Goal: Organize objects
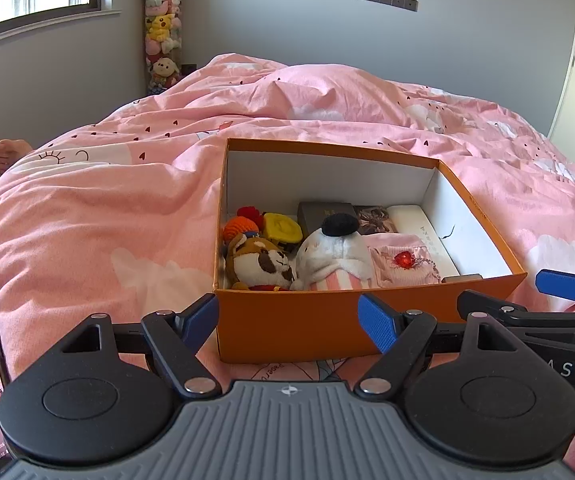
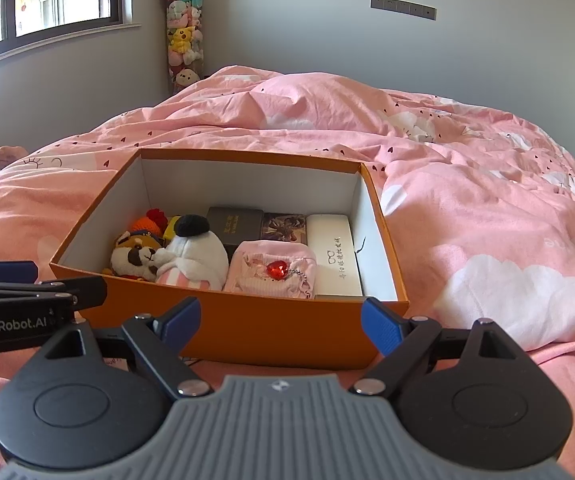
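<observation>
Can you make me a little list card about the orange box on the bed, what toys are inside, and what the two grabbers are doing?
place: pink bedcover
box: orange box, no lid on, white inside
toys: brown plush, white plush with black cap, orange knitted toy
other things inside: pink pouch with red heart, white case, dark box
left gripper: open, empty
right gripper: open, empty

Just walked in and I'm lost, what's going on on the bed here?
A person holds two grippers just short of an orange box on the pink duvet. The left gripper and right gripper are both open and empty. Plush toys, a pink pouch and small cases already sit inside.
</observation>
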Demonstrator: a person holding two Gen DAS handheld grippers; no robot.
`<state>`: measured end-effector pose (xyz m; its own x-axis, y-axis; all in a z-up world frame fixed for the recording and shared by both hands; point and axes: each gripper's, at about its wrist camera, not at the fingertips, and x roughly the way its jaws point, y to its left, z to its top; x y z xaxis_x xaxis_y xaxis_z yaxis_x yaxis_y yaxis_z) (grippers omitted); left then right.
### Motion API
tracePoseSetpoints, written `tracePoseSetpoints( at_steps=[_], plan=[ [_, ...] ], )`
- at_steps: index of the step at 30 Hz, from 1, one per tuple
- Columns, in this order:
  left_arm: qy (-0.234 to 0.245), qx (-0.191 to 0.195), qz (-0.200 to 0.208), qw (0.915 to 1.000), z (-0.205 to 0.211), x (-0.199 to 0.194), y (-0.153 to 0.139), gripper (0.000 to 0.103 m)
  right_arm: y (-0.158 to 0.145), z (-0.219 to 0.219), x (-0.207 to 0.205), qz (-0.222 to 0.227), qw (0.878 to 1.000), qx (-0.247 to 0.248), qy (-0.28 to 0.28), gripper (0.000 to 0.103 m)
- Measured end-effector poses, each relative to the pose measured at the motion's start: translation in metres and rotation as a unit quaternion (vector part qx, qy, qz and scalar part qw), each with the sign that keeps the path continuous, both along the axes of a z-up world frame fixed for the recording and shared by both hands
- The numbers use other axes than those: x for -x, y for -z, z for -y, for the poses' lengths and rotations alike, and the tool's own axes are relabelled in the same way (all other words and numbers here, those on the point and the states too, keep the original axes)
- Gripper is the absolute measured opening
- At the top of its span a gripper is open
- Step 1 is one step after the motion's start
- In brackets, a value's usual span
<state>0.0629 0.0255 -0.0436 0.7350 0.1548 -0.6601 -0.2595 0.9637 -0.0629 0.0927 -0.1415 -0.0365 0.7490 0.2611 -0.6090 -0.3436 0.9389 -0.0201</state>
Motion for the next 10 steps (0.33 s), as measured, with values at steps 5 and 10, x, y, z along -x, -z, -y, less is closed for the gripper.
tracePoseSetpoints(
  at_steps=[5, 10],
  plan=[
    [0.001, 0.0, 0.001, 1.0, -0.0002, 0.0001, -0.0001, 0.093, 0.0001, 0.0, -0.0002, -0.002, 1.0, 0.0, 0.0, 0.088],
    [0.001, 0.002, 0.001, 1.0, -0.0006, 0.0005, 0.0, 0.093, 0.0, -0.0002, 0.0001, -0.001, 1.0, 0.0, 0.001, 0.088]
  ],
)
